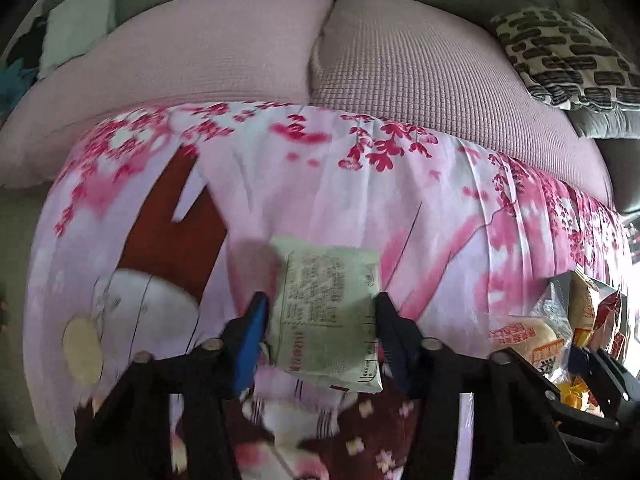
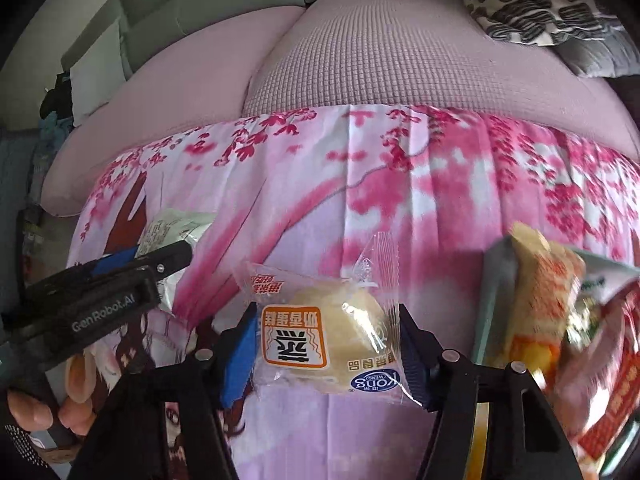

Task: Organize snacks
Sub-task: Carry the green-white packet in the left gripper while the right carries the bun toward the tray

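A pale green snack packet (image 1: 326,316), printed side up, sat clamped between the blue pads of the left gripper (image 1: 320,312) above the pink blossom-print cloth (image 1: 360,184). Right of it, the right gripper (image 2: 326,340) was clamped on a clear-wrapped steamed cake (image 2: 332,336) over the same cloth. Further right on the cloth lay a blurred heap of snack packets (image 2: 560,320). Beyond the cloth's far edge stood the pink sofa cushions (image 1: 400,68) and a black-and-white patterned pillow (image 1: 568,52).

A glossy clear plastic wrapper (image 2: 328,340) is seen over matt printed cloth (image 2: 360,184), beside a matt pale packet (image 1: 328,312) and waffle-textured cushions (image 1: 400,80).
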